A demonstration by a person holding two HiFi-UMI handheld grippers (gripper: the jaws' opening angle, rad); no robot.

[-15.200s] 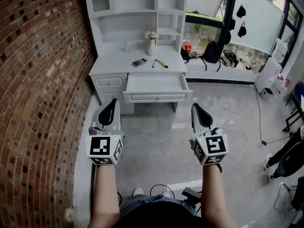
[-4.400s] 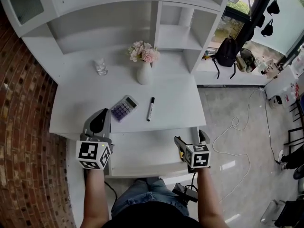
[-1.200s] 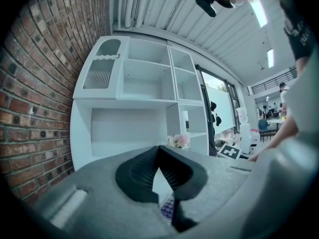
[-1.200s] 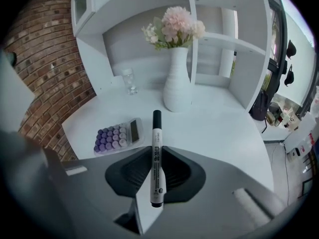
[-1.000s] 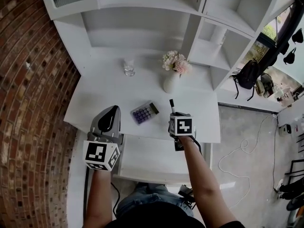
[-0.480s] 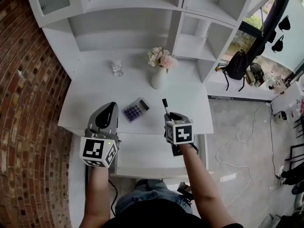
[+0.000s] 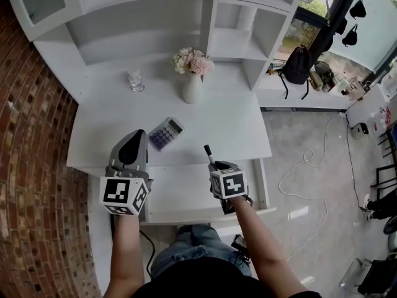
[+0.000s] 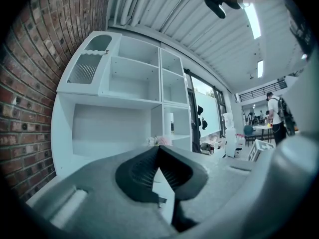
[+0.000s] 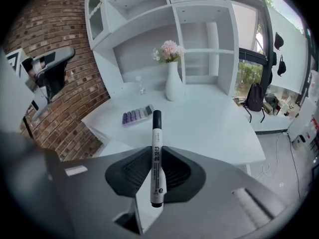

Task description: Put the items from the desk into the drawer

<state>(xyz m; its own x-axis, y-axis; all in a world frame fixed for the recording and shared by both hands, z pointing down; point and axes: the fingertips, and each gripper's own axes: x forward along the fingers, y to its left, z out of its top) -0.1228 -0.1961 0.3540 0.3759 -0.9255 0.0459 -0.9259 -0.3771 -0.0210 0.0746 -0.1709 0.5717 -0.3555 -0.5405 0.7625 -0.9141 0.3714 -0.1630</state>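
Spotter: Since a second ago the right gripper (image 7: 216, 166) has pulled back off the desktop (image 7: 236, 126) and now hangs over the open drawer (image 7: 186, 215), near its back right corner.

Checker: Is it carrying anything?

Spotter: Yes, its jaws are clamped on the marker (image 9: 156, 133). The black cap end sticks out past the jaw tips and reaches over the desktop's front edge.

Checker: And the other one?

Spotter: The left gripper (image 7: 135, 135) has drifted only a little. It sits over the drawer's left end with its tip across the desktop's front edge. Its jaws are pressed together with nothing between them.

Checker: What is left on the desktop?

Spotter: The calculator (image 7: 165, 133) lies near the front edge, left of centre, between the two grippers and a little beyond them, touching neither. Farther back, the vase (image 7: 192, 89) of pink flowers stands upright around the middle. The glass (image 7: 136, 81) stands nearer the back left corner, under the shelves (image 7: 236, 42).
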